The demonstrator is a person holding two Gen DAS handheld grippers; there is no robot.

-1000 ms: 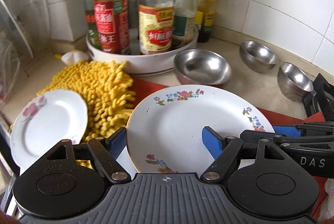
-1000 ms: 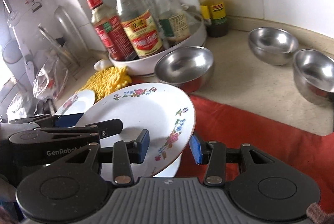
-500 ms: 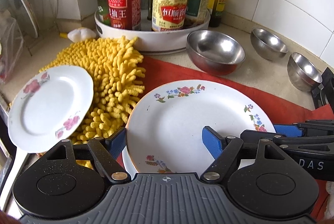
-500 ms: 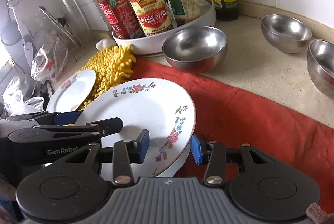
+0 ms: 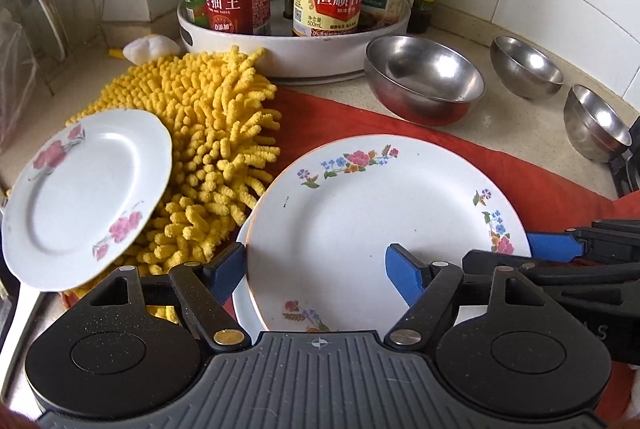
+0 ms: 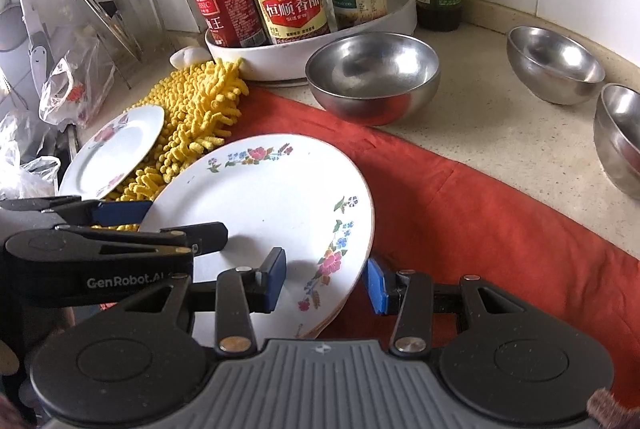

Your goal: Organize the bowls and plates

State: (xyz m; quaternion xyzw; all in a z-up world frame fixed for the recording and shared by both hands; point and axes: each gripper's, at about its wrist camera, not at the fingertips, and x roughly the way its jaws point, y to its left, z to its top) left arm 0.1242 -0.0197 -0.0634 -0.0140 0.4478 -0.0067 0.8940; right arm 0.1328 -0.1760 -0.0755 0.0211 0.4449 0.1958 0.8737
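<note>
Left wrist view: the large floral plate (image 5: 384,225) sits on the red cloth (image 5: 540,185), its near-left rim between your left gripper's (image 5: 316,269) blue pads. The jaws stand wide apart, the left pad (image 5: 228,267) just beside the rim at 9 o'clock, the right pad over the plate's face; I cannot tell whether either touches. A second plate's edge shows beneath it.

In the right wrist view, your right gripper (image 6: 326,279) straddles the same plate's (image 6: 272,205) rim at 4 o'clock, jaws open, not pinching. The small rose plate (image 5: 84,197) leans on the yellow mop pad (image 5: 212,133) at 9 o'clock; three steel bowls (image 5: 424,79) stand from 12 to 2 o'clock.
</note>
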